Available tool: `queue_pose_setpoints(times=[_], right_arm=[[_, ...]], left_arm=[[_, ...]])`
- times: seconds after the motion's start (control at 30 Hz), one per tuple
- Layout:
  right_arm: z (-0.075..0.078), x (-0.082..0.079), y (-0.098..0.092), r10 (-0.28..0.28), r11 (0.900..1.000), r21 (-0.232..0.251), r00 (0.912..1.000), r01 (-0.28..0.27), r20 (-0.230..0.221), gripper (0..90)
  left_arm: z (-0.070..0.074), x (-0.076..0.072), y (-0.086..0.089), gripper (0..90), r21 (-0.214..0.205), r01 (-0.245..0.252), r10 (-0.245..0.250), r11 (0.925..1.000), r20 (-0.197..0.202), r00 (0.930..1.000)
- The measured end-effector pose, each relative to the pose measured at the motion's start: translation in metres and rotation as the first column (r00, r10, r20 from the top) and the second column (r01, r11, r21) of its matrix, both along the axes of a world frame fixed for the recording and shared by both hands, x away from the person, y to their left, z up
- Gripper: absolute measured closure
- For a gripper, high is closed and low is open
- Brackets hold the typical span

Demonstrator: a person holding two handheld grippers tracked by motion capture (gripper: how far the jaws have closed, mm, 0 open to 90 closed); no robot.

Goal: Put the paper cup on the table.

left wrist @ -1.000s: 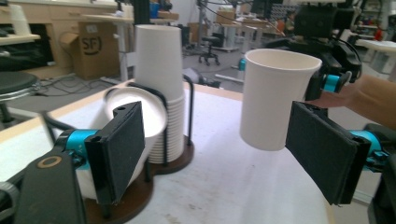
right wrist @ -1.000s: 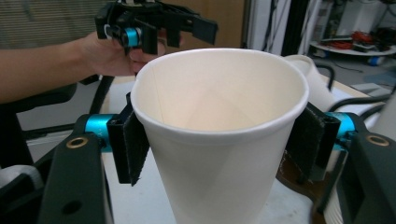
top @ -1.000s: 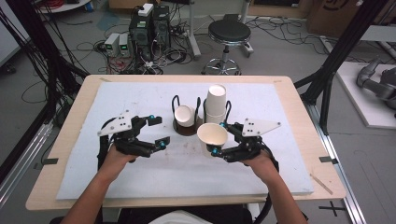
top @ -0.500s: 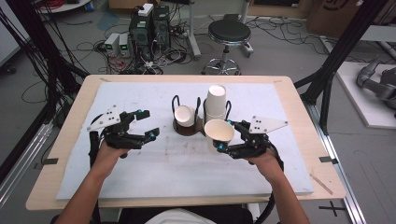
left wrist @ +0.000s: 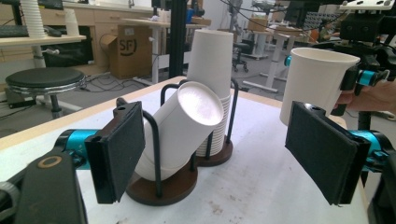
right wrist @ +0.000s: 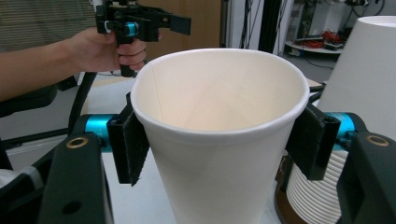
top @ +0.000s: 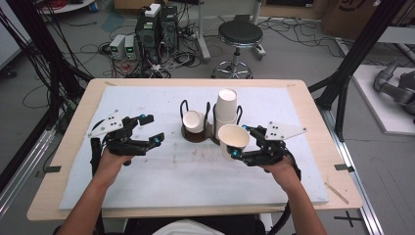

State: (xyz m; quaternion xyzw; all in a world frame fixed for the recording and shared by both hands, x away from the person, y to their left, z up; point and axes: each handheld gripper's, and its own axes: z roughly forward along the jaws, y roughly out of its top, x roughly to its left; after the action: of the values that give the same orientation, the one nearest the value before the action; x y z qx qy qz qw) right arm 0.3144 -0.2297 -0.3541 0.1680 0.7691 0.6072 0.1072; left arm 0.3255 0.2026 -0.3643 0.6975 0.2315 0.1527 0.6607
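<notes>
In the high view, the right gripper (top: 239,142) is clamping a white paper cup (top: 234,139) by its sides, mouth up, above the white mat (top: 195,181), just in front of the stack of cups (top: 226,110) that is standing upside down in the right bay of the dark wire holder (top: 195,134). A second tilted cup (top: 193,121) is leaning in the left bay. The left gripper (top: 148,129) is hovering left of the holder with its jaws spread and nothing between them; bare mat is lying between the two hands and along the near edge of the table (top: 313,105). In the left gripper view, the two black pads (left wrist: 122,149) are standing wide apart, framing the tilted cup (left wrist: 180,130) and the stack (left wrist: 212,70) without touching either; the held cup (left wrist: 315,84) is hanging at the right, apart from the stack. In the right gripper view, the pads (right wrist: 135,144) are pressing on opposite walls of the cup (right wrist: 219,140) below its rolled rim; the stack (right wrist: 359,79) is sitting close at the right, and the left gripper (right wrist: 140,23) is showing beyond, well apart.
</notes>
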Motion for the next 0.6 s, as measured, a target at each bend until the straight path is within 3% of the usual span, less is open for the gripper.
queue_pose_setpoints(times=[0.6], right_arm=[[0.0013, -0.003, -0.0056, -0.015, 0.9999, -0.001, 0.9999, 0.015, 0.004, 31.5]], left_arm=[[-0.0067, -0.0017, 0.0048, 19.9, 0.01, -0.025, 0.025, 0.9996, -0.025, 0.9994]])
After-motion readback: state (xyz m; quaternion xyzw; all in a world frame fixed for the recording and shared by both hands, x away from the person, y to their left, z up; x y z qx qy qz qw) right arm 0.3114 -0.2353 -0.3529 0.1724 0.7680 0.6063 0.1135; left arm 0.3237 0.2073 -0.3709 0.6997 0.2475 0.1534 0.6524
